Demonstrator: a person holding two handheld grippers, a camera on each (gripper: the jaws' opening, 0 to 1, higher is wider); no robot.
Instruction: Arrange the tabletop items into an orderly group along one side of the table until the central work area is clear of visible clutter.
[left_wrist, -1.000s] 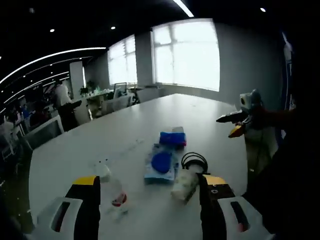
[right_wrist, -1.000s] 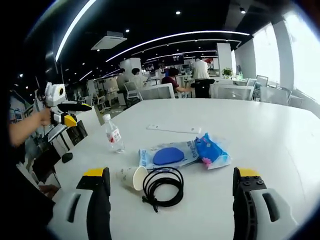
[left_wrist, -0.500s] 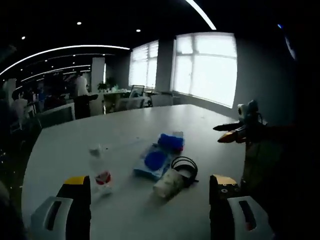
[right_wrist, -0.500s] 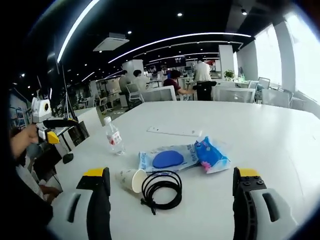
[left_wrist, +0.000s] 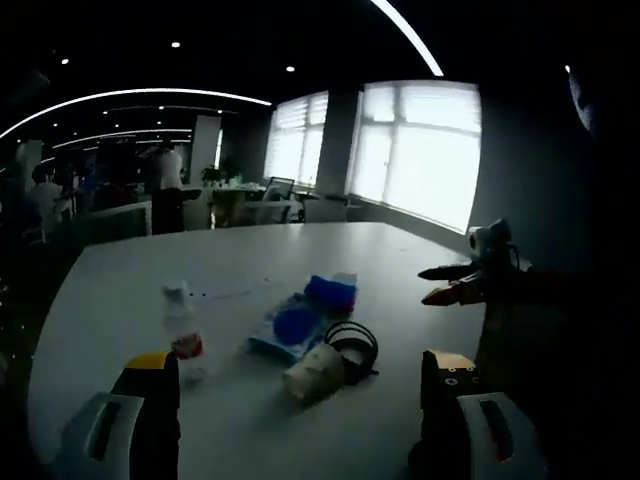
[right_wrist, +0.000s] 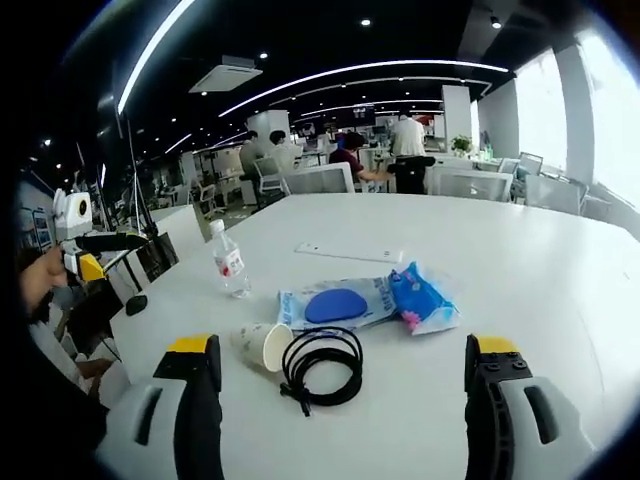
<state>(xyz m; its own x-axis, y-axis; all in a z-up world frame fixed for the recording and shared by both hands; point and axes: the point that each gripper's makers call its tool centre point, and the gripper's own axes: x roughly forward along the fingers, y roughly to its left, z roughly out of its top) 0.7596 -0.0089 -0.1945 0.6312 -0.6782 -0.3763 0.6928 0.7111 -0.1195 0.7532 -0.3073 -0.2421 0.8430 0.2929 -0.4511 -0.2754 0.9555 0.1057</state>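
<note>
Right gripper view, nearest first: the right gripper (right_wrist: 343, 400) hangs above the table (right_wrist: 560, 290) with its jaws spread wide and nothing between them. Just beyond lie a tipped paper cup (right_wrist: 262, 346) and a black coiled cable (right_wrist: 322, 366), touching or nearly so. Past them sit a flat blue-and-white packet (right_wrist: 335, 304) and a crumpled blue pack (right_wrist: 424, 298), then an upright water bottle (right_wrist: 229, 262) and a thin white strip (right_wrist: 348, 252) farther out. All of it sits mid-table — nothing is yet grouped along an edge.

The left gripper (left_wrist: 300, 420) is likewise spread and empty, short of the clutter.

Risks, as I judge them: the cup would likely roll if nudged, and the cable's loops could snag it or drag it along. A careless sweep could topple the bottle — it looks light.

Office chairs (right_wrist: 320, 181) and seated people stand well beyond the far edge, clear of the work.
</note>
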